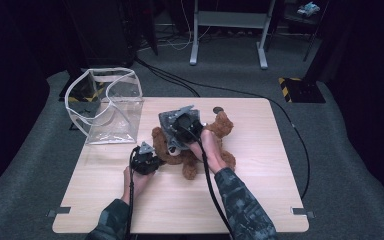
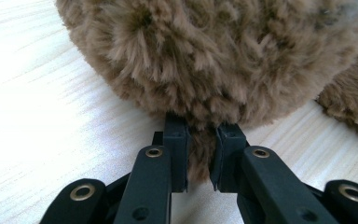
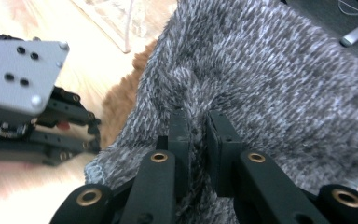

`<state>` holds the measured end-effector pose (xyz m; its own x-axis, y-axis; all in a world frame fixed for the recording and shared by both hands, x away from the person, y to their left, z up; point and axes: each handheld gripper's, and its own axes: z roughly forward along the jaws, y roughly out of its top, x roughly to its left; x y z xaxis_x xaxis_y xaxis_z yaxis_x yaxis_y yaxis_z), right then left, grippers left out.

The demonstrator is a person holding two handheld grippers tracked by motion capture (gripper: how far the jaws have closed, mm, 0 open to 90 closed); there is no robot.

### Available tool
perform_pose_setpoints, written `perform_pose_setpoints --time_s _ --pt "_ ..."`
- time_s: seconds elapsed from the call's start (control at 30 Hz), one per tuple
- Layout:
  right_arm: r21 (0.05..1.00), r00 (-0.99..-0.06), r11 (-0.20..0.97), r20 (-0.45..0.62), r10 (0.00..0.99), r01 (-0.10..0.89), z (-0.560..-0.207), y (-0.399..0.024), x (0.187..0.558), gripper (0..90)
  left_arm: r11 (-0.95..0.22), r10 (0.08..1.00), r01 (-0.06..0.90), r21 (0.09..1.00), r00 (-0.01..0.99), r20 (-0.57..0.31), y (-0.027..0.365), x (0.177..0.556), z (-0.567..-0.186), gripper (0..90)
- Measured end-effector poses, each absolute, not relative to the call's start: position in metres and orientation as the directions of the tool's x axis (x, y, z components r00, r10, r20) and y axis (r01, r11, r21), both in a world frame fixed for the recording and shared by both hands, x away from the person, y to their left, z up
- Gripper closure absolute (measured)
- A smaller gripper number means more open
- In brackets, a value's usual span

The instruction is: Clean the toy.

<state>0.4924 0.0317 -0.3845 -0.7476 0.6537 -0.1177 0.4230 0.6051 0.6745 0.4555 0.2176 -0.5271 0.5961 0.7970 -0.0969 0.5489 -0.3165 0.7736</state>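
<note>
1 clear plastic bag, upper left of the high view on the table, contents indiscernible. 1 brown teddy bear lies mid-frame. The right gripper view adds a grey knitted garment pinched between the right gripper jaws, beside the bear's fur; the left gripper jaws clamp a fur tuft, bottom centre.

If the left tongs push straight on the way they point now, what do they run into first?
The teddy bear. The left tongs are already shut on a tuft of its brown fur, and the bear's rounded body sits directly ahead of the tips, so pushing on would likely just press deeper into the plush.
</note>
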Motion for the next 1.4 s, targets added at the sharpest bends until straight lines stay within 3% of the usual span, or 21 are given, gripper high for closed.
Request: perform_pose_setpoints --time_s 0.2,0.4,0.57,0.67,1.03,1.1,1.4 --pt "0.650 -0.754 0.646 -0.167 0.636 0.401 -0.399 0.056 0.507 81.3 -0.322 0.795 0.548 0.772 0.599 -0.094 0.219 0.456 -0.527 79.2" --pt "0.614 -0.719 0.652 -0.191 0.669 0.444 -0.402 0.044 0.510 81.8 -0.310 0.797 0.550 0.775 0.596 -0.103 0.219 0.455 -0.527 79.5" --pt "0.584 -0.686 0.645 -0.195 0.701 0.493 -0.407 0.010 0.516 82.0 -0.312 0.797 0.549 0.775 0.595 -0.101 0.220 0.455 -0.527 79.5" --pt "0.617 -0.665 0.608 -0.177 0.726 0.499 -0.406 -0.016 0.519 82.0 -0.312 0.796 0.549 0.775 0.597 -0.102 0.220 0.456 -0.527 79.4" --pt "0.618 -0.583 0.547 -0.171 0.794 0.564 -0.401 -0.059 0.518 82.1 -0.308 0.798 0.555 0.773 0.593 -0.107 0.220 0.455 -0.527 79.5" --pt "0.624 -0.578 0.558 -0.200 0.791 0.548 -0.402 -0.068 0.521 82.1 -0.306 0.798 0.555 0.773 0.593 -0.109 0.220 0.455 -0.527 79.4" --pt "0.604 -0.465 0.476 -0.189 0.865 0.639 -0.422 -0.109 0.534 82.1 -0.305 0.796 0.555 0.774 0.594 -0.112 0.220 0.456 -0.527 79.4"
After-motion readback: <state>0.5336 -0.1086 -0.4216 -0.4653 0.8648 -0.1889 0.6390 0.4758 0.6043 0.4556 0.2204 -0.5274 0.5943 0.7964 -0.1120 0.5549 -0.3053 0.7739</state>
